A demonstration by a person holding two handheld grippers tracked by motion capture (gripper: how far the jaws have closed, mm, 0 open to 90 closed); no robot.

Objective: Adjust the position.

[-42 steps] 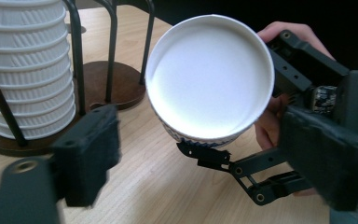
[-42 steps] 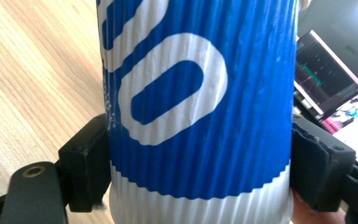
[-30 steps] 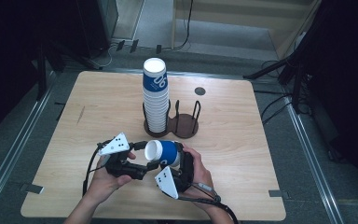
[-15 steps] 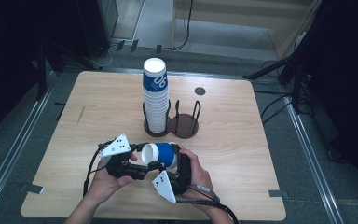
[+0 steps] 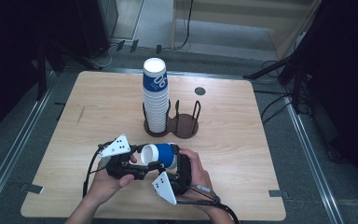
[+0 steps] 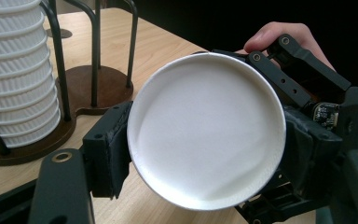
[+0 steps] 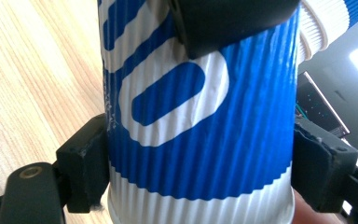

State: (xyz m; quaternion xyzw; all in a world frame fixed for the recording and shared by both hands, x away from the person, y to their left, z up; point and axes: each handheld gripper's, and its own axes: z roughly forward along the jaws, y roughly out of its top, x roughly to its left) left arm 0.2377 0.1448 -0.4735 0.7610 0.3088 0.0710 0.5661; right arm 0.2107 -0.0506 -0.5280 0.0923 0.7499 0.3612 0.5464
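Observation:
A blue-and-white ribbed paper cup lies on its side, held above the table's front between both grippers. My left gripper comes in from the left. Its jaws have just been closing and now press both sides of the cup, whose flat white end faces the camera in the left gripper view. My right gripper reaches up from the front. Its jaws have just been opening a little, with the cup's blue wall still between the pads and touching both. Its fingertips hug the white band.
A tall stack of upturned cups stands in the left ring of a dark wooden two-ring holder at the table's middle. The holder's right ring is vacant. The stack rises just behind the held cup.
The left gripper's jaws have closed onto the cup's white end. Cup and both hands have stayed almost where they were, the cup sinking slightly toward the front.

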